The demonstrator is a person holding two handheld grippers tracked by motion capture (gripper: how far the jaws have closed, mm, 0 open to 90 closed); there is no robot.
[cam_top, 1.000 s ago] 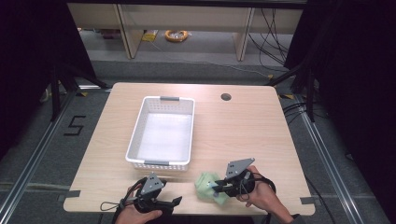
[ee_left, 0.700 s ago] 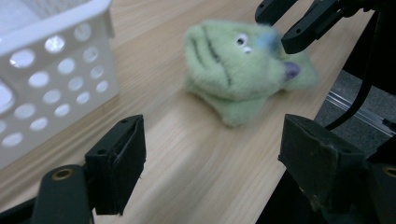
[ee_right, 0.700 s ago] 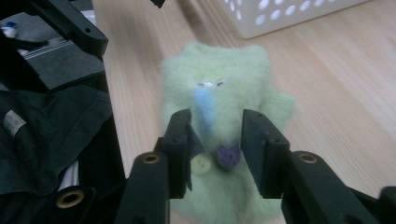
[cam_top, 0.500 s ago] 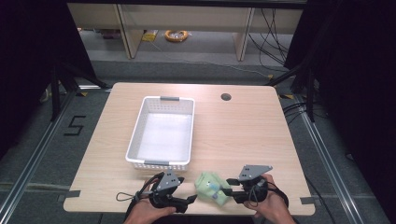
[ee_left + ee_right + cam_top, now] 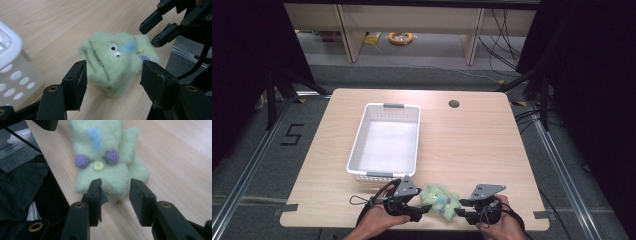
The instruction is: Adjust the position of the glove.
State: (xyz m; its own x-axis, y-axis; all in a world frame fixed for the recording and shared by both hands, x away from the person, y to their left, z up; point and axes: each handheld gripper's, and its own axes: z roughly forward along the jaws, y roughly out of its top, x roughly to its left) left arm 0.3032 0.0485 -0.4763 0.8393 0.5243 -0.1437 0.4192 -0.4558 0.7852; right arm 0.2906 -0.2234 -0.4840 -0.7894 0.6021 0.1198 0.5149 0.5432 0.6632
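One green plush toy (image 5: 441, 200), lying at the near edge of the table (image 5: 472, 145), about 6 o'clock from the table's middle, between the two grippers. One white perforated basket (image 5: 357, 150), at 11 o'clock from the toy, near it but apart. Two grippers: left gripper (image 5: 419, 212) at 9 o'clock of the toy, right gripper (image 5: 460, 212) at 3 o'clock.

Left gripper (image 5: 113, 82): jaws apart on either side of the toy's head end, just been closing, pads not seen pressing the fabric. Right gripper (image 5: 115, 195): jaws apart at the toy's lower edge, just been closing a little; cannot tell whether a pad touches the fluff.

On the toy (image 5: 117, 62): two googly eyes, one blue tuft, one yellow button (image 5: 99, 165), two purple pompoms (image 5: 82, 160). Blurred in both gripper views, so finer detail hard to make out. Hands (image 5: 377, 225) cut off by the bottom frame edge; basket (image 5: 12, 65) cut off at the left in the left gripper view.

Light wood tabletop with one round cable hole (image 5: 454, 104) at 12 o'clock. Grey floor beyond, shelf legs, loose cables, one orange coil (image 5: 401, 37). Dark curtains at both sides.
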